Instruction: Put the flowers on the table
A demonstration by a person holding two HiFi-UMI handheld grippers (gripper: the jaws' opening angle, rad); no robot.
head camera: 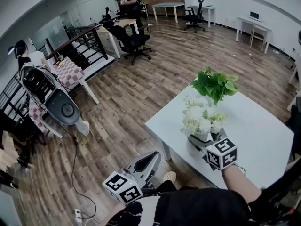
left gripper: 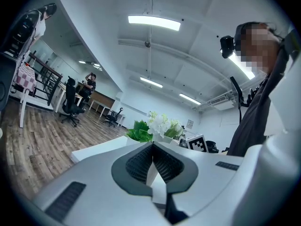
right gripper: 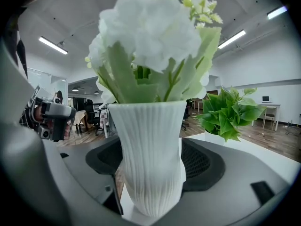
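Grey right gripper (right gripper: 153, 163) hugs the white vase (right gripper: 149, 140), with its jaws pressed on both sides. White flowers (right gripper: 150, 27) stick out the top. The vase is over the near left part of the white table (head camera: 263, 126) (I cannot tell if its bottom touches yet). A green plant (head camera: 215, 84) stands just past it. The left gripper (left gripper: 153, 160) is pinched closed on nothing, down low. I think what is left is to set the vase down and let go.

Flower vase (head camera: 201, 121) on desk (head camera: 263, 131) near its left edge, between jaws of right tongs (head camera: 203, 139). Potted plant (head camera: 215, 84) just behind it on desk. Left tongs (head camera: 149, 160) off desk, to its left.
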